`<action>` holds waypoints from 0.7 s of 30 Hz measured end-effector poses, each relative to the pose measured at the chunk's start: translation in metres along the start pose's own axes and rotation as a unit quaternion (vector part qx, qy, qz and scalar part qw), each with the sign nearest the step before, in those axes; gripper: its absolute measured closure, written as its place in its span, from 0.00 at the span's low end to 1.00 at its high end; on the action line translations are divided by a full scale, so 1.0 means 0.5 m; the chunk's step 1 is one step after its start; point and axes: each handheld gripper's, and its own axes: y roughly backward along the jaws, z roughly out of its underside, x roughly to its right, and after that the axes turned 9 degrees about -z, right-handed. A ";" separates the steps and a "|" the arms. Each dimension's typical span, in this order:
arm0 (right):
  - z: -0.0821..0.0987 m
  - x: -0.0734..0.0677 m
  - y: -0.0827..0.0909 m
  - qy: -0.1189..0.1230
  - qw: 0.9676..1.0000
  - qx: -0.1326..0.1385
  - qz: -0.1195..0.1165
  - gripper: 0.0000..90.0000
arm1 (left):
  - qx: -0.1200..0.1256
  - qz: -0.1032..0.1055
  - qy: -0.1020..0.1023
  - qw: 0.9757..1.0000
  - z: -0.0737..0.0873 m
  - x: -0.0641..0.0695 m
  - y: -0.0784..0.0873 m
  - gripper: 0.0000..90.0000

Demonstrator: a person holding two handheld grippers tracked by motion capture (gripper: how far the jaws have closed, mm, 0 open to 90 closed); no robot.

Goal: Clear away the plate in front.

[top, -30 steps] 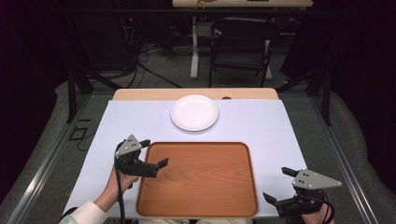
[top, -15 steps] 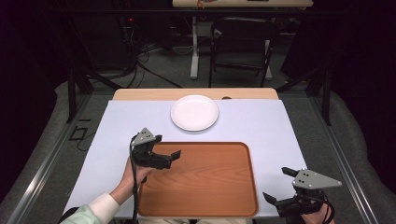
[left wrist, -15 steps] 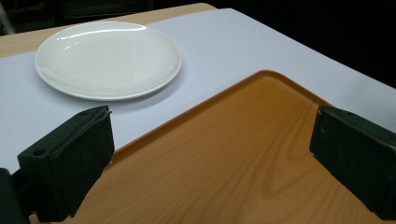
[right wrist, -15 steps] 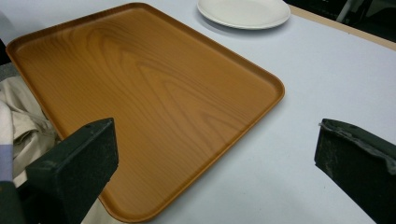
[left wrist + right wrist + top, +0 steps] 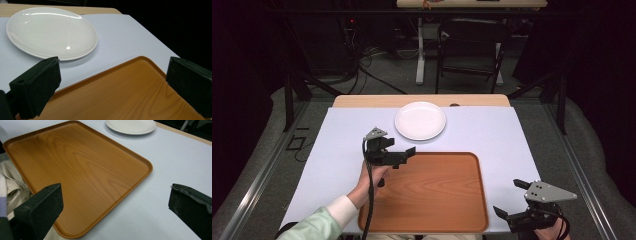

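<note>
We are holding our left gripper (image 5: 404,156) over the far left corner of the tray (image 5: 427,195), with its jaws standing wide apart and holding nothing. It is pointing toward the white plate (image 5: 420,120), which is lying on the pale sheet (image 5: 332,150) just beyond the tray's far edge, apart from it by a narrow strip of sheet.

In the left gripper view the plate (image 5: 50,31) is looking round, shallow and glossy, probably glazed ceramic. We are judging it as stiff, rather heavy for its size, slippery and breakable if it drops. Its rim is lying low on the sheet, so we are thinking the best hold is at the near rim, one jaw sliding under the edge and the other pressing on top. A pinch too close to the edge could slip off the glaze.

The tray is looking like wood-grain laminate with rounded corners and a low raised lip (image 5: 147,167), smooth and rigid. The sheet under it is matte and flat, and a strip of bare wooden table (image 5: 362,101) is showing behind the plate.

At the right, our right gripper (image 5: 518,200) is waiting near the tray's near right corner, its jaws also wide and empty.
</note>
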 end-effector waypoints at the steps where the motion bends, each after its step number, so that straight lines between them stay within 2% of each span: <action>1: 0.000 0.000 0.000 0.000 1.000 0.000 0.000 0.00 | -0.002 0.000 0.008 1.000 -0.001 0.000 -0.007 0.00; 6: 0.000 0.000 0.001 0.001 1.000 0.001 -0.002 0.00 | -0.011 0.001 0.057 0.998 -0.006 -0.004 -0.034 0.00; 9: 0.000 0.000 0.001 0.001 1.000 0.001 -0.002 0.00 | -0.020 0.001 0.087 0.996 -0.009 -0.010 -0.051 0.00; 12: 0.001 0.001 0.000 0.000 1.000 0.002 -0.002 0.00 | -0.026 0.006 0.119 0.993 -0.009 -0.018 -0.070 0.00; 15: 0.000 0.000 0.000 0.000 1.000 0.001 -0.002 0.00 | -0.028 -0.001 0.144 0.989 -0.010 -0.025 -0.084 0.00; 17: 0.000 0.000 0.000 0.000 1.000 0.001 -0.002 0.00 | -0.029 -0.004 0.156 0.987 -0.011 -0.030 -0.091 0.00; 18: 0.000 0.000 0.000 0.000 1.000 0.001 -0.002 0.00 | -0.029 -0.004 0.156 0.987 -0.011 -0.030 -0.091 0.00; 19: 0.000 0.001 0.000 0.000 1.000 0.000 -0.002 0.00 | -0.028 -0.006 0.178 0.984 -0.013 -0.037 -0.100 0.00; 21: 0.000 0.001 -0.001 0.000 1.000 0.000 -0.003 0.00 | -0.035 -0.003 0.191 0.981 -0.014 -0.043 -0.110 0.00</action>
